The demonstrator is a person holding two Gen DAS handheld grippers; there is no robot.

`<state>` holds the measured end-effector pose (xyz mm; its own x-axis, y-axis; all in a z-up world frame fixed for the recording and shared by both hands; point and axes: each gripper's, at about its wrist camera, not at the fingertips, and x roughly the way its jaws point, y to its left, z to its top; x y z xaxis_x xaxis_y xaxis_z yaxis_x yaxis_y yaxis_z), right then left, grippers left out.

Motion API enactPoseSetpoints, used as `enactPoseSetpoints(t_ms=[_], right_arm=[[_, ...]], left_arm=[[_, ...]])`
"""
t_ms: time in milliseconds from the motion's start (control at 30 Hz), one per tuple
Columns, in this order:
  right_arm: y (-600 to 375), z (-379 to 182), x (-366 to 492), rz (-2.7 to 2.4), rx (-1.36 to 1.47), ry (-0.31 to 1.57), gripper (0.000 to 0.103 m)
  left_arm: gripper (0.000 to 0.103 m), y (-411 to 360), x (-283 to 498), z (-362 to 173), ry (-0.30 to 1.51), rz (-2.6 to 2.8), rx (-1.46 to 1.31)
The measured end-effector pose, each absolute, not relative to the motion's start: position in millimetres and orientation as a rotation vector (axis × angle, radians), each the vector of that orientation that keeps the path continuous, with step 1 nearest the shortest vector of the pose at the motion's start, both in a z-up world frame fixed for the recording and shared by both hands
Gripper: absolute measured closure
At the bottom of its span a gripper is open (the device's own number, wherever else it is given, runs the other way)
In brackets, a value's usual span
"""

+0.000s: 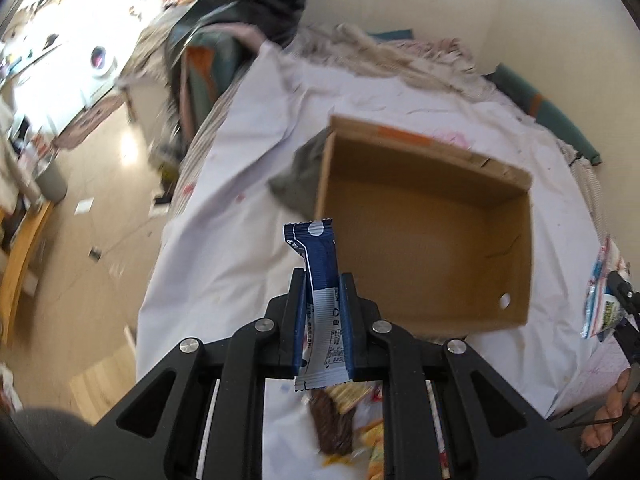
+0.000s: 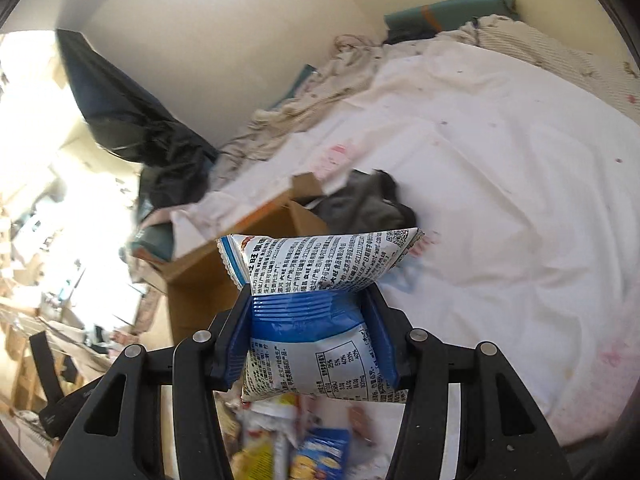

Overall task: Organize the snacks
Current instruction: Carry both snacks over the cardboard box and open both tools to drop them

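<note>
While the left wrist view looked straight down into the cardboard box (image 1: 424, 232), showing its bare brown floor and a round hole in the wall at 4 o'clock, the right wrist view caught only one corner of that box (image 2: 224, 248), at 10 o'clock from the tongs. The box stood on a bed under a white sheet (image 1: 248, 184), with a grey cloth (image 1: 300, 180) against its wall at 9 o'clock. Only the left view took in the floor (image 1: 104, 216) beside the bed and, at its 3 o'clock edge, the other tool with its packet (image 1: 602, 300) and part of a hand (image 1: 612, 412).

The left tongs (image 1: 323, 280) were squeezed narrow on a slim dark blue and white snack stick (image 1: 320, 276), which stood upright between the pads, its top at the box's near rim. Its small print was too fine to read.

The right tongs (image 2: 310, 292) stood about half apart, clamped on a puffy white and blue snack bag (image 2: 316, 272) that bulged between the pads. Dense Chinese print, a nutrition table and a QR code covered it; a web address ending in "want-want.com" could just be made out.

Blurred loose snacks (image 2: 304, 444) lay on the sheet below both tools, at 6 o'clock.
</note>
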<state>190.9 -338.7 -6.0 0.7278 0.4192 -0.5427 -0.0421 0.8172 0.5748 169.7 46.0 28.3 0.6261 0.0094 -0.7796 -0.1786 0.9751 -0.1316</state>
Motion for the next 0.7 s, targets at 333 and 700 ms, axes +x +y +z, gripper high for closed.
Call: enactPoseSetpoints(t_ms=[333, 700], right_arm=[[-276.6, -10.1, 253.7, 0.357, 0.481, 0.755, 0.048], [-243.3, -44.4, 285.5, 0.394, 0.419, 0.867, 0.048]], left_arm=[[0.090, 6.1, 215.5, 25.3, 0.826, -0.013, -0.138], [0.090, -9.1, 240.0, -21.7, 0.844, -0.061, -0.044]])
